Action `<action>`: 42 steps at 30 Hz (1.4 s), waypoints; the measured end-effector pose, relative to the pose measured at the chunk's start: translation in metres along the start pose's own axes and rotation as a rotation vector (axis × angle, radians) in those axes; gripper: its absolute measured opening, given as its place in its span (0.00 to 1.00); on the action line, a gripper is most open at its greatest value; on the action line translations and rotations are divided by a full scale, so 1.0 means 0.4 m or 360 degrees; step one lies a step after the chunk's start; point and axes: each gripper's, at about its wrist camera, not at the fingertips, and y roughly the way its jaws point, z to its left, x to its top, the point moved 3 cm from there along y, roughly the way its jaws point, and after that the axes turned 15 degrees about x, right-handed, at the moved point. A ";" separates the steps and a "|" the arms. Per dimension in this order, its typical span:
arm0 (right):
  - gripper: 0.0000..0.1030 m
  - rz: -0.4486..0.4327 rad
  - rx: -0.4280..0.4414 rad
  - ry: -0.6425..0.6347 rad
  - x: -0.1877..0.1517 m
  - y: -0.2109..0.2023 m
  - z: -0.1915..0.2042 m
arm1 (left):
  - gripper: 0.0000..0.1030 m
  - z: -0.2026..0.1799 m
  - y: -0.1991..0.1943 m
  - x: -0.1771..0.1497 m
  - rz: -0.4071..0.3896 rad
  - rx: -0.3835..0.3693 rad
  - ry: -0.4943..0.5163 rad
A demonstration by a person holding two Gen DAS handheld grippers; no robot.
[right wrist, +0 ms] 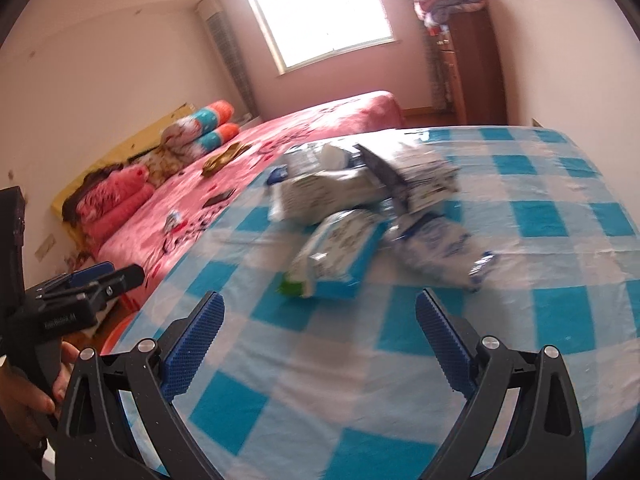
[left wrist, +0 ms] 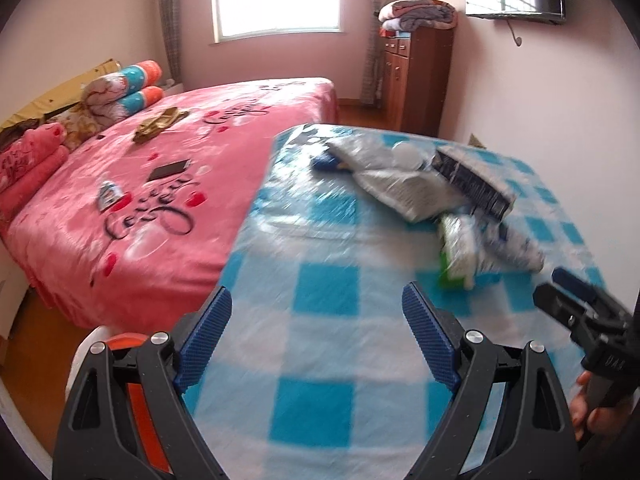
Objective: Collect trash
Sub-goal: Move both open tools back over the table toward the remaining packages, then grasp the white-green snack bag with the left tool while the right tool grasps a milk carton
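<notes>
A pile of trash lies on a table with a blue-and-white checked cloth (left wrist: 320,320) (right wrist: 560,208). It holds a white crumpled bag (left wrist: 396,184) (right wrist: 324,196), a dark box (left wrist: 472,180), a green-and-white wipes pack (left wrist: 456,252) (right wrist: 340,256) and a white-and-blue wrapper (right wrist: 436,248). My left gripper (left wrist: 316,308) is open and empty, short of the pile. My right gripper (right wrist: 320,316) is open and empty, just in front of the wipes pack; it also shows in the left wrist view (left wrist: 568,292). The left gripper shows in the right wrist view (right wrist: 100,280).
A bed with a pink cover (left wrist: 160,184) (right wrist: 320,128) stands left of the table, with a phone (left wrist: 170,169), a small packet (left wrist: 108,194) and pillows (left wrist: 124,88) on it. An orange-and-white bin (left wrist: 120,344) sits below the table's left edge. A wooden cabinet (left wrist: 416,76) stands at the back.
</notes>
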 end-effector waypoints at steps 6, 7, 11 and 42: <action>0.93 -0.0059 -0.0069 0.0139 0.040 -0.035 -0.125 | 0.85 -0.100 0.058 0.055 0.0111 -0.0180 -0.0027; 0.93 -0.0064 -0.0079 0.0156 0.047 -0.039 -0.142 | 0.85 -0.119 0.067 0.056 0.0134 -0.0214 -0.0026; 0.93 -0.0012 -0.0095 0.0198 0.061 -0.030 -0.199 | 0.85 -0.204 0.086 0.053 0.0177 -0.0333 0.0043; 0.92 0.0158 0.0034 0.0135 0.224 0.153 -0.246 | 0.56 -0.409 0.217 0.046 0.0261 -0.0357 0.0220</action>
